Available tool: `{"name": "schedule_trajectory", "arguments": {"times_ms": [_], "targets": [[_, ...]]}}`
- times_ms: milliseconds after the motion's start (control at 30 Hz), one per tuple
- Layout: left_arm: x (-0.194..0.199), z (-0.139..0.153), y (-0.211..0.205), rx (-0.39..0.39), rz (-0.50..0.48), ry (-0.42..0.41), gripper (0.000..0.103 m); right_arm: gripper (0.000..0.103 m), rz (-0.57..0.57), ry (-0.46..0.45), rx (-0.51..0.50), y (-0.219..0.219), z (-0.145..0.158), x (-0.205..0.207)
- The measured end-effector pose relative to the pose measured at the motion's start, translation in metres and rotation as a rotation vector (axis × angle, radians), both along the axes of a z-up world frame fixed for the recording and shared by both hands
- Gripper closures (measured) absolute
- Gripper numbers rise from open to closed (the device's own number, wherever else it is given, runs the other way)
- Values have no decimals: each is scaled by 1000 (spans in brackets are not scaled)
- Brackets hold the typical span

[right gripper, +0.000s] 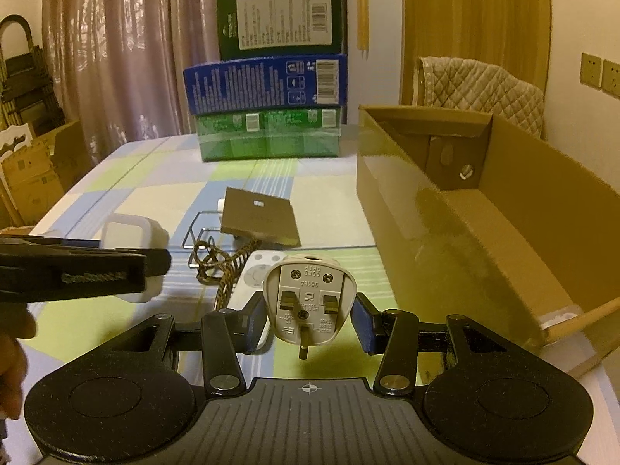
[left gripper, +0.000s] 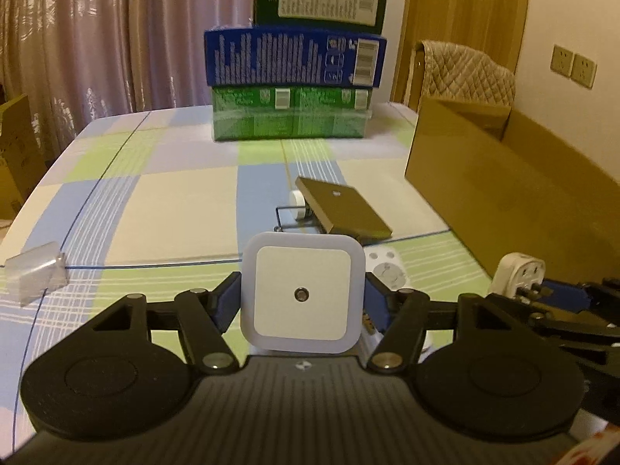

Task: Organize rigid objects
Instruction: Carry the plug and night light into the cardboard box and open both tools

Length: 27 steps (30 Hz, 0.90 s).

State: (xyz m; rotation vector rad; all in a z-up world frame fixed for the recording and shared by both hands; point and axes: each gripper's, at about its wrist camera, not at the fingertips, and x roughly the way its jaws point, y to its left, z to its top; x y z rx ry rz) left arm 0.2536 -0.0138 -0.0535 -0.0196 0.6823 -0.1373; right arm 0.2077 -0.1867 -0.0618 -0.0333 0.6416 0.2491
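Grippers are both loaded: the left gripper (left gripper: 302, 302) is clamped on a square white night light (left gripper: 302, 294), the right gripper (right gripper: 308, 319) is pinched on a beige three-pin plug (right gripper: 308, 294); both items are held above the checked tablecloth (left gripper: 162, 201), with the open cardboard box (right gripper: 503, 209) to the right. Trouble may be expected from crowding — the two grippers sit close together, so a knock could be caused if both are swung to the box at once; the plug, gripped on its curved sides, might be twisted loose. Counted on the table: one brown flat pad (right gripper: 259, 217), one white remote (right gripper: 248, 283), one braided cord (right gripper: 217, 267), one clear plastic piece (left gripper: 37, 275), three stacked cartons (right gripper: 267, 85).
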Motion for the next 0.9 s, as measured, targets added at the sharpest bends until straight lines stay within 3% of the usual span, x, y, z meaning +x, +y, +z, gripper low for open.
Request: {"name": "schedule_trajectory", "arguments": {"times_ms": [267, 500, 900], "targets": [[-20, 39, -5, -26, -2, -22, 42, 59, -5, -13, 48, -6, 33, -13], [-39, 67, -20, -31, -23, -61, 42, 59, -5, -78, 67, -25, 84, -20], [-41, 105, -89, -24, -177, -111, 42, 59, -69, -117, 12, -114, 143, -2]]}}
